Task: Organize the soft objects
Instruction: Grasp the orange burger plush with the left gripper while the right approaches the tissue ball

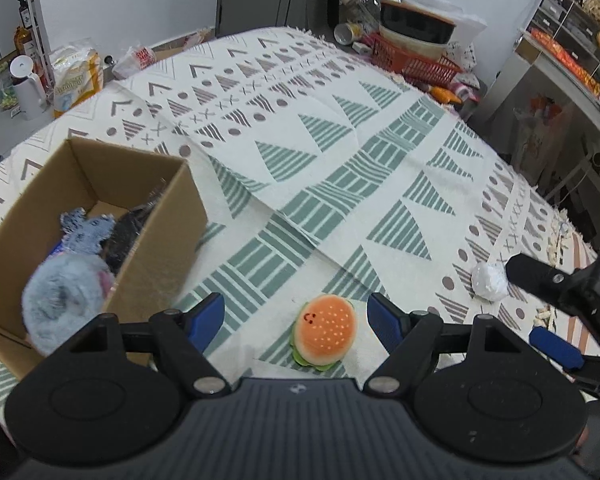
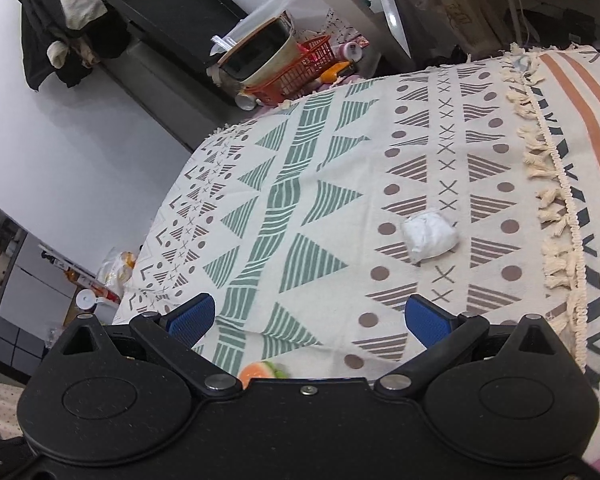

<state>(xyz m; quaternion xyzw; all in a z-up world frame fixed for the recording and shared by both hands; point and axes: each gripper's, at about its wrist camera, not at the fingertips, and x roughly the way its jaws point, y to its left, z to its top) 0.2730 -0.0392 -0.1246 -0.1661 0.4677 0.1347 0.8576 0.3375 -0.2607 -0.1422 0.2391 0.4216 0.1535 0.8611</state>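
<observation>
Since the cardboard box (image 1: 100,216) already holds a grey fluffy plush (image 1: 64,300), a blue-grey cloth (image 1: 84,230) and something dark we can't identify, we read it as the collection bin, parked at 9 o'clock of the left gripper (image 1: 296,320) so drops are a short swing. Left gripper is released, jaws wide, nothing between the pads; the burger plush (image 1: 325,332) sits on the patterned cloth (image 1: 340,184) just inside the gap, nearer the 3 o'clock finger (image 1: 384,320), apparently not touching either one. We judge this is a pre-grasp line-up: jaws spread to straddle the soft toy before closing. Right gripper (image 2: 308,320) is also released and empty, angled over the bench; the white crumpled wad (image 2: 430,234) lies at about 1 o'clock of it, well apart from the fingers, near the tasselled edge (image 2: 548,200). In the left view that wad (image 1: 489,282) is just beside the right gripper's upper finger (image 1: 540,276). Two loose items remain outside the box. Squashy toy: close centred or it may squirt sideways.
</observation>
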